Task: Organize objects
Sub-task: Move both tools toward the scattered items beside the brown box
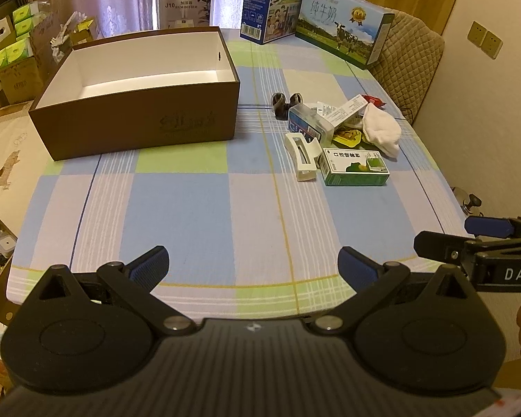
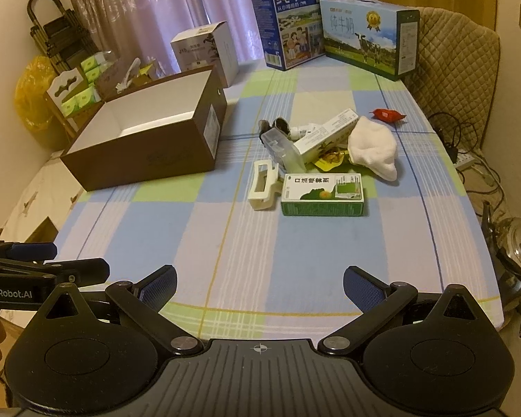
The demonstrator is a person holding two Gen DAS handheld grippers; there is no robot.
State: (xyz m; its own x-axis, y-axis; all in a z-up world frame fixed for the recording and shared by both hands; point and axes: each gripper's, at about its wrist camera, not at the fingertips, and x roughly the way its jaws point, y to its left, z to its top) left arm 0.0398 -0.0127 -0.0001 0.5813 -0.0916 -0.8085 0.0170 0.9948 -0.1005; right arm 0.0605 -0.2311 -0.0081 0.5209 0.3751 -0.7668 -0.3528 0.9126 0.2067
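1. Left claw (image 1: 253, 264), right claw (image 2: 260, 285): we note both spread apart, gripping nothing, over the near counter (image 2: 295, 260) edge.
2. Green carton (image 2: 323, 194): ahead of both claws, lying flat, long axis crosswise.
3. White clip (image 2: 263, 186): just left of it, pointing away.
4. Brown box (image 1: 135, 93): far left, open upward.

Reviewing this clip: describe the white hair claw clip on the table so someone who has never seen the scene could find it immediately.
Start at the open brown box on the checked tablecloth, then look to the pile of small items beside it. At the pile's near edge lies the white hair claw clip, touching the green and white carton. It alone is plain white moulded plastic with a slotted body.
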